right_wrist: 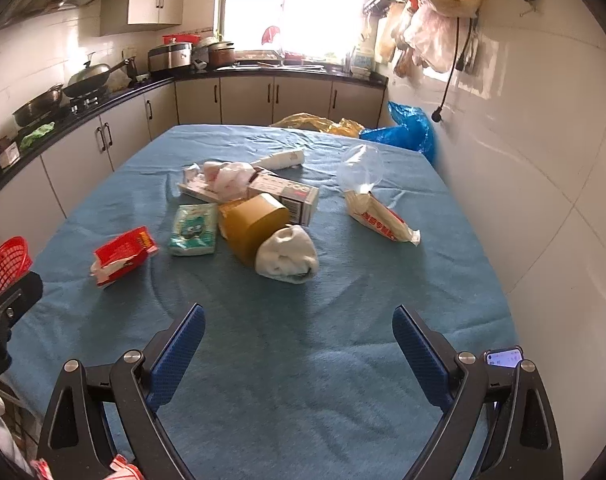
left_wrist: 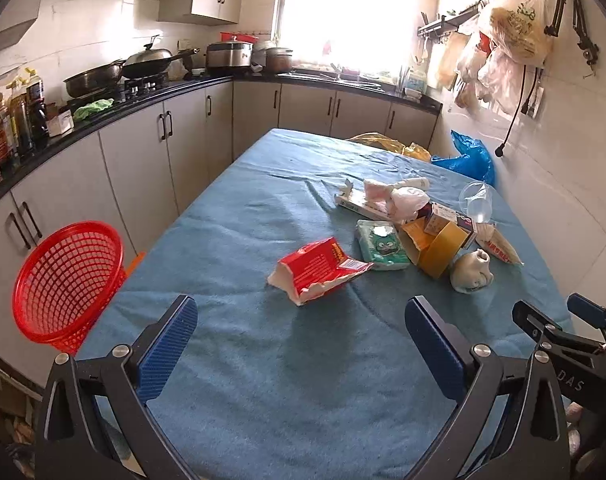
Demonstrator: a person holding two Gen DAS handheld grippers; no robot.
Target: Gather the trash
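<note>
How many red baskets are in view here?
1. The red basket sits at the left edge of the blue-covered table, tipped on its side; the right wrist view catches only its rim.
</note>
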